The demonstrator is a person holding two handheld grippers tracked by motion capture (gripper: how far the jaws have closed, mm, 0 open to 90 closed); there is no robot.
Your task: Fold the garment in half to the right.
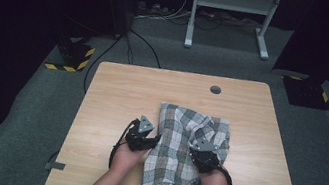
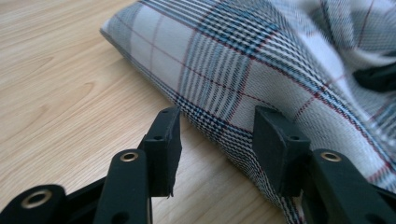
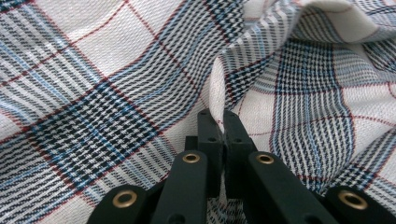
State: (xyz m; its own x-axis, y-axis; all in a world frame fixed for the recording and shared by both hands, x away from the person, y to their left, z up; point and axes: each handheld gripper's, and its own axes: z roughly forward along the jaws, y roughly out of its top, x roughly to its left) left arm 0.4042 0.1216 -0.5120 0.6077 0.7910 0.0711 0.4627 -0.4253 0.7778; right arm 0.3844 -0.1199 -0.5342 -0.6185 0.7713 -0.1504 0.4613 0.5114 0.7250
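A plaid cloth [image 1: 182,149] in white, black, blue and red lies crumpled on the wooden table [image 1: 117,89], right of the middle and toward the near edge. My left gripper [image 1: 153,139] is at the cloth's left border. In the left gripper view its jaws [image 2: 217,122] stand apart, with the hem of the cloth [image 2: 243,60] lying between them on the table [image 2: 56,93] and neither pad pressing it. My right gripper [image 1: 198,152] rests on top of the cloth. In the right gripper view it [image 3: 217,117] is shut on a raised fold of the cloth [image 3: 116,93].
A round cable hole [image 1: 215,89] sits near the table's far edge. Beyond the table stand a white desk frame [image 1: 232,5] and two black bases with yellow stripes [image 1: 74,56] [image 1: 307,91]. Cables run over the grey floor at the far left.
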